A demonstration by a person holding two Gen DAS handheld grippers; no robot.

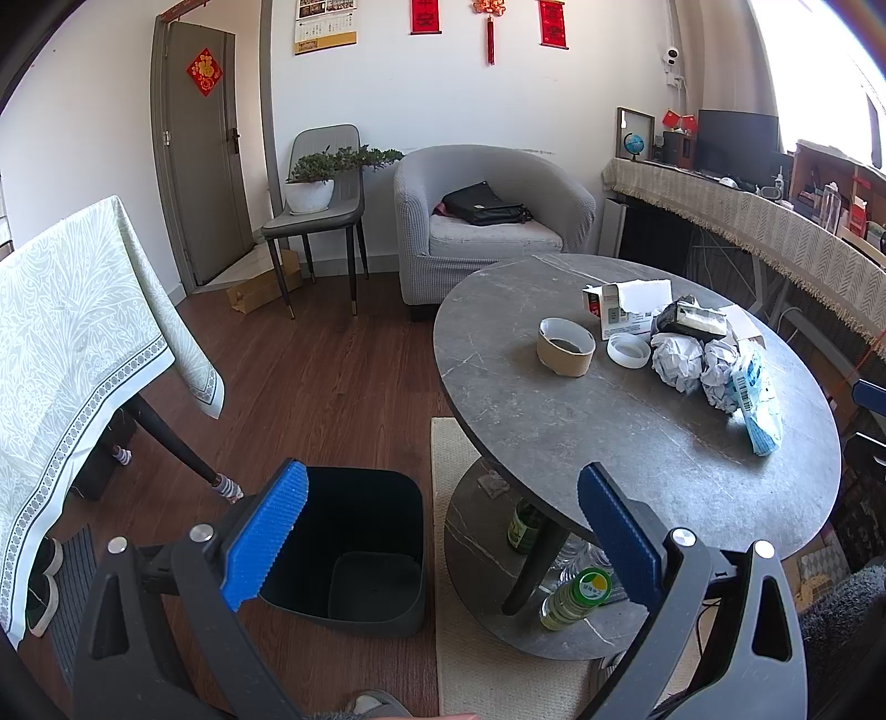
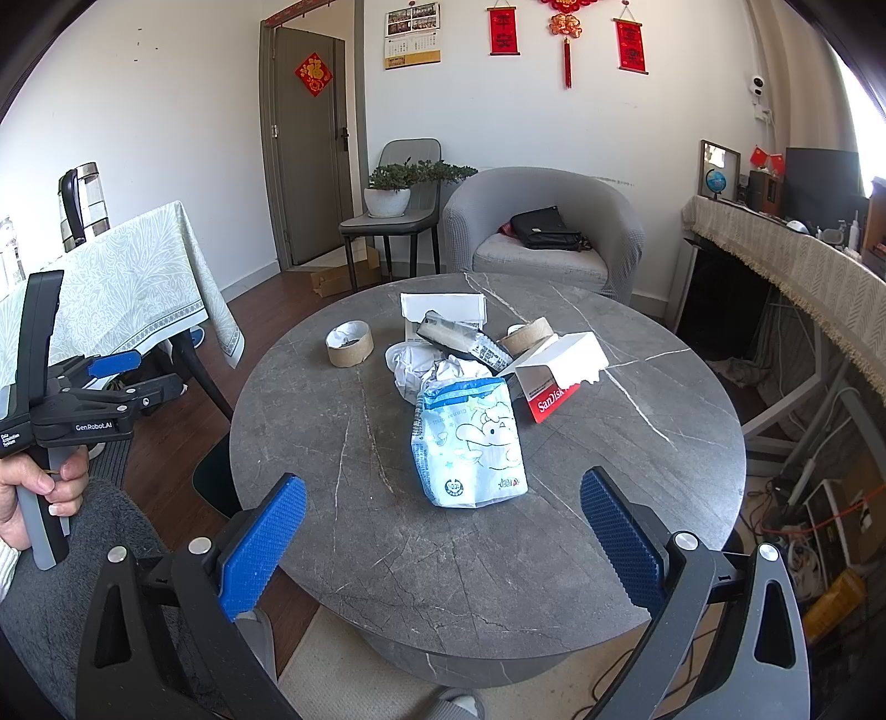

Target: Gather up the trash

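You held both the left gripper [image 1: 443,531] and right gripper [image 2: 443,537] wide open and empty, pre-grasp; next likely called for closing on the blue-white wrapper [image 2: 470,443] at frame centre, then the bin [image 1: 354,548] lower left.

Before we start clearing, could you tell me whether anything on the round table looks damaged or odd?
The red-and-white box has a torn, jagged flap. Crumpled paper balls and a creased blue-and-white packet lie beside it. Nothing looks spilled.

Walls [image 2: 166,111]: white, red hangings [image 2: 565,33] showing above the armchair.
Floor [image 1: 310,360]: dark wood lying before the armchair.
Armchair [image 2: 545,232]: grey, sitting against the wall.
Door [image 2: 315,149]: standing left of the armchair.
Light: daylight pouring in right of the armchair.
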